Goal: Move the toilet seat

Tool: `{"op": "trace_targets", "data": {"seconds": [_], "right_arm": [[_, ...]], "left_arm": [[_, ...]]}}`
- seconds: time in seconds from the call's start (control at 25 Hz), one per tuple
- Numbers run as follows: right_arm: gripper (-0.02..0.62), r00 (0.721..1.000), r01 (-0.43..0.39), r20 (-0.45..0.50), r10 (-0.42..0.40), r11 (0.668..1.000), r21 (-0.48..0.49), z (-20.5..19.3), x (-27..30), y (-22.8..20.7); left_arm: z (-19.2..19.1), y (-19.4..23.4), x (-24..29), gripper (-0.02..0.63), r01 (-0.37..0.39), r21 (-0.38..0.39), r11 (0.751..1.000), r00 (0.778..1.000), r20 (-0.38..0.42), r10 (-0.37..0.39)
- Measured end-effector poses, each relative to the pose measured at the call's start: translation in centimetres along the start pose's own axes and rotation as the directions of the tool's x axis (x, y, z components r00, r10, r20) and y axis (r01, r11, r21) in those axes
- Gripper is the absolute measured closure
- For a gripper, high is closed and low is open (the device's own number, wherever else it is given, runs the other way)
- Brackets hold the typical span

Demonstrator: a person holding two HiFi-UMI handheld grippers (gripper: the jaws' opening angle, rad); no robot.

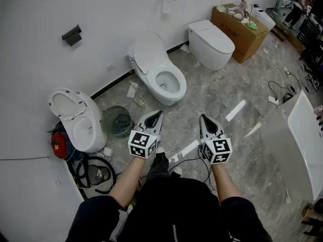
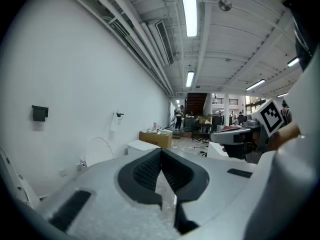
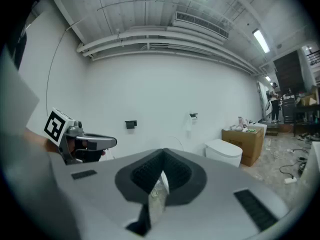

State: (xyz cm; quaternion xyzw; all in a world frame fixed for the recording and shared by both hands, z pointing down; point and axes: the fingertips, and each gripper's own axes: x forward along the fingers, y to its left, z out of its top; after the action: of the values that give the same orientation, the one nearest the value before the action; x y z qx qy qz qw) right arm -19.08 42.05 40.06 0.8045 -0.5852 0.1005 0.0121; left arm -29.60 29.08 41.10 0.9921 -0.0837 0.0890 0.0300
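Note:
Three white toilets stand along the wall. The middle toilet (image 1: 162, 77) has its lid (image 1: 149, 49) raised against the wall and its seat ring (image 1: 169, 82) down around the bowl. The left toilet (image 1: 83, 122) has its lid up; the right toilet (image 1: 212, 43) is closed. My left gripper (image 1: 157, 115) and right gripper (image 1: 203, 118) hang side by side above the floor, well short of the middle toilet, both shut and empty. The left gripper view shows shut jaws (image 2: 161, 152) and the raised lid (image 2: 98, 152). In the right gripper view the jaws (image 3: 162, 152) are shut too.
A cardboard box (image 1: 241, 26) sits beyond the right toilet. A round wire basket (image 1: 117, 121), a red item (image 1: 59, 145) and coiled hoses (image 1: 93, 173) lie by the left toilet. A white panel (image 1: 305, 135) stands at the right, with cables (image 1: 282, 87) on the floor.

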Motion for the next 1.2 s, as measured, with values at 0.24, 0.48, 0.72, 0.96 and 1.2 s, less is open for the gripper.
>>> {"op": "trace_targets", "data": {"seconds": [0.24, 0.48, 0.72, 0.96, 1.2], "right_arm": [[0.592, 1.0, -0.01, 0.025, 0.01, 1.0, 0.024, -0.1, 0.0, 0.5], [0.592, 0.999, 0.022, -0.03, -0.021, 0.999, 0.044, -1.2, -0.2, 0.1], [0.592, 1.0, -0.004, -0.029, 0.006, 0.998, 0.06, -1.4, -1.2, 0.5], [0.592, 0.998, -0.056, -0.012, 0.056, 0.998, 0.013, -1.2, -0.9, 1.5], [0.592, 0.997, -0.071, -0.012, 0.071, 0.997, 0.01, -1.0, 0.5, 0.3]], "left_arm": [[-0.6, -0.2, -0.5, 0.6, 0.001, -0.006, 1.0, 1.0, -0.002, -0.001], [-0.8, -0.4, -0.8, 0.6, 0.003, -0.007, 1.0, 1.0, -0.005, -0.003], [-0.9, -1.2, -1.0, 0.6, -0.001, -0.004, 1.0, 1.0, -0.009, 0.001], [-1.3, -1.3, -0.1, 0.6, 0.002, 0.0, 1.0, 1.0, -0.023, -0.002], [-1.1, -1.1, 2.6, 0.6, 0.013, 0.003, 1.0, 1.0, -0.029, -0.012]]}}
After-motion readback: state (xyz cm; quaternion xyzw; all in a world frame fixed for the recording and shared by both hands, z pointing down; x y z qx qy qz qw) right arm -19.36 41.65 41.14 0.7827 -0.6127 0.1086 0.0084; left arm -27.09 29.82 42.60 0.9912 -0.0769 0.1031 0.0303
